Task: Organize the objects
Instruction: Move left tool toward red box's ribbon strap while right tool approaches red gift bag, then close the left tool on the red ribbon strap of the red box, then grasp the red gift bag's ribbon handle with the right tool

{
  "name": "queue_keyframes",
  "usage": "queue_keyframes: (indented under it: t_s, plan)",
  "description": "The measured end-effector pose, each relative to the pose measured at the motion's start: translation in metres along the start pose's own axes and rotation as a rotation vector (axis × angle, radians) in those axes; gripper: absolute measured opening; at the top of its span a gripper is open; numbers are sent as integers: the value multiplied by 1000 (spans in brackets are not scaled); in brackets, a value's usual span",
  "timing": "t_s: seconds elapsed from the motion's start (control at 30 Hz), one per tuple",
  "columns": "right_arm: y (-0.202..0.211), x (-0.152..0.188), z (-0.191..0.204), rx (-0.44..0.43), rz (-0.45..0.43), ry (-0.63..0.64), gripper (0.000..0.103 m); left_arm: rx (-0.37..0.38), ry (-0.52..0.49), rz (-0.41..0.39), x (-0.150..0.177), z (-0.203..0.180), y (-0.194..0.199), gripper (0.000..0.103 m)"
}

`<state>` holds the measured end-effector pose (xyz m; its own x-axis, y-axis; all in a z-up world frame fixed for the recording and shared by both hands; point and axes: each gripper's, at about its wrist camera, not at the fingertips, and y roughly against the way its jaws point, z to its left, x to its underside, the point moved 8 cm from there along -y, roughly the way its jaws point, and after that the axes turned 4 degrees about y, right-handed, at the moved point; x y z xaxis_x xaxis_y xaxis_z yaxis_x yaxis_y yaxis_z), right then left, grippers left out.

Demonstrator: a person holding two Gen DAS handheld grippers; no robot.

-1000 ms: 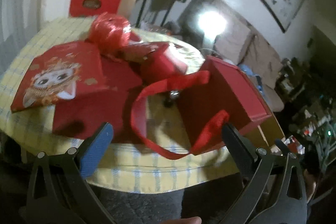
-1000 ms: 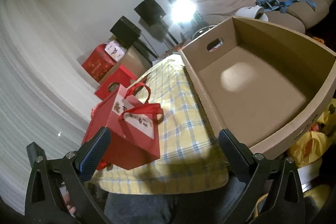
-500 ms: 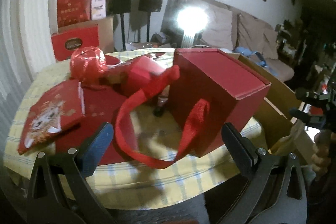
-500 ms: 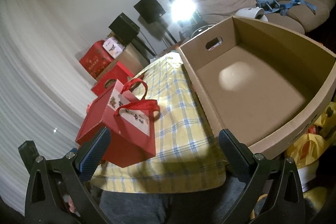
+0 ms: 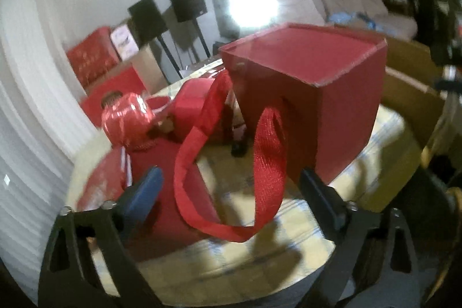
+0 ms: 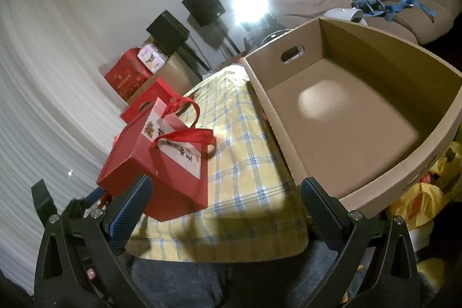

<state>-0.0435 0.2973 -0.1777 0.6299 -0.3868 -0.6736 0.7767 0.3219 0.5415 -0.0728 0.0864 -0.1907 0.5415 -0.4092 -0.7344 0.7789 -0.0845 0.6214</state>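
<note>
Compared with a second ago, the left wrist view has rolled and drawn nearer to the red gift box (image 5: 311, 106): the box then lay low and tilted toward the right, and now fills the upper middle with its plain underside toward the camera. The left hand-held gripper (image 5: 231, 189) has just been narrowing a little, yet it is released; the box's red ribbon handle (image 5: 231, 163) loops between its fingers without either pad pressing on it. The right wrist view is nearly unchanged.

From the left of the left view, flat red packets (image 5: 161, 178) lie near the surface's (image 5: 260, 259) edge, with a shiny red ball (image 5: 127, 120) behind them and a smaller red box (image 5: 196, 111) beside it. The gift box stands right of these, and an open cardboard carton (image 5: 410, 94) follows.

In the right view, the gift box (image 6: 161, 160) sits at the left near corner of the checked surface (image 6: 248, 181), close to the edge. Bare cloth runs between it and the carton (image 6: 346, 117), whose floor is unoccupied. The right hand-held gripper (image 6: 222, 207) hovers spread wide over the near edge, gripping nothing.
</note>
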Motion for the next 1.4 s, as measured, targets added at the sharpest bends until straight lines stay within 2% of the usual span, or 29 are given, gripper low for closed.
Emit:
queue_keyframes:
  t_s: [0.03, 0.1, 0.13, 0.17, 0.2, 0.23, 0.3, 0.37, 0.4, 0.5, 0.63, 0.8, 1.1, 1.4]
  plan:
    - [0, 0, 0, -1, 1, 1, 103, -4, -15, -3, 1, -1, 0, 90]
    - [-1, 1, 0, 0, 2, 3, 103, 17, -2, 5, 3, -1, -1, 71]
    - [-1, 2, 0, 1, 3, 2, 103, 36, 13, 20, 5, -1, -3, 66]
    - [-1, 2, 0, 2, 5, 1, 103, 65, 41, 49, 7, 0, -7, 54]
    - [-2, 3, 0, 3, 8, -1, 103, 110, 84, 85, 11, 2, -10, 43]
    - [-2, 3, 0, 2, 12, -3, 103, 159, 140, 118, 14, 6, -13, 38]
    - [-3, 4, 2, -2, 14, 1, 103, 250, 269, 175, 20, 14, -19, 21]
    - [-4, 5, 4, -5, 16, 8, 103, 291, 353, 216, 24, 24, -22, 12]
    - [-5, 5, 4, -7, 17, 10, 103, 282, 362, 224, 25, 29, -22, 6]
    - [-6, 6, 6, -8, 19, 14, 103, 230, 321, 208, 22, 41, -16, 1]
    - [-6, 6, 6, -1, 19, 18, 103, 174, 290, 132, 12, 65, -2, 1]
    - [-2, 4, 5, 5, 10, 24, 103, 92, 278, 85, -1, 96, 6, 1]
    - [0, 3, 6, 6, 10, 36, 103, 100, 329, 76, -2, 103, 9, 1]
    - [9, -7, -5, 31, -14, 21, 103, 83, 335, 61, -1, 109, 11, 1]
